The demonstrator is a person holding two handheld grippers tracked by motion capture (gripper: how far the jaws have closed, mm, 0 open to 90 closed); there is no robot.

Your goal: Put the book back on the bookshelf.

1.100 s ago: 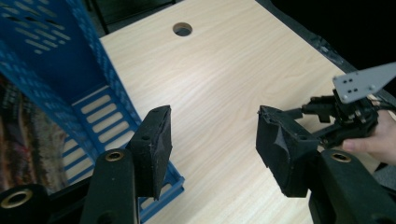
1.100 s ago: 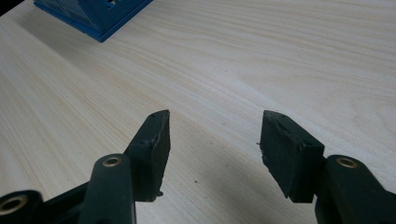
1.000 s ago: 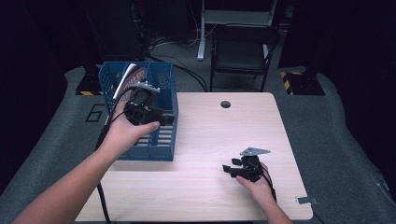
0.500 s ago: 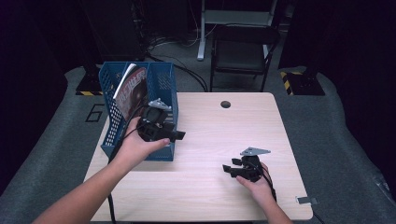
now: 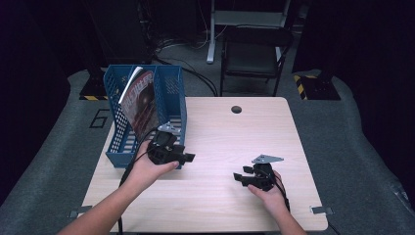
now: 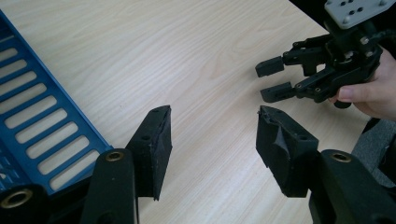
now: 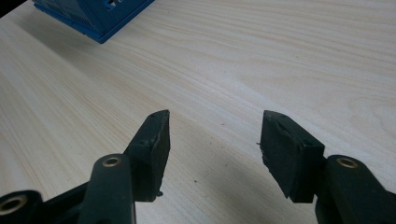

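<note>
A blue slotted file basket (image 5: 173,88) stands at the table's left side, with a dark red magazine (image 5: 141,100) leaning upright inside it. My left gripper (image 5: 187,157) is held just in front of the basket's near right corner, open and empty, pointing right over the tabletop. In the left gripper view (image 6: 212,126) the basket's wall (image 6: 42,121) lies at the left, and the other gripper (image 6: 273,79) is seen across the table. My right gripper (image 5: 240,177) rests low at the table's right, open, with nothing between its jaws (image 7: 212,128). The basket's corner (image 7: 98,18) shows far off.
The light wooden table (image 5: 220,132) has a round cable hole (image 5: 237,109) near its far edge. Beyond the table stand a dark chair (image 5: 252,54) and cables on the grey floor. A person's forearms come in from the bottom.
My left gripper has come down and toward the near side, from above the basket to just in front of its near corner. The magazine now stands uncovered in the basket. The right gripper has stayed put.
</note>
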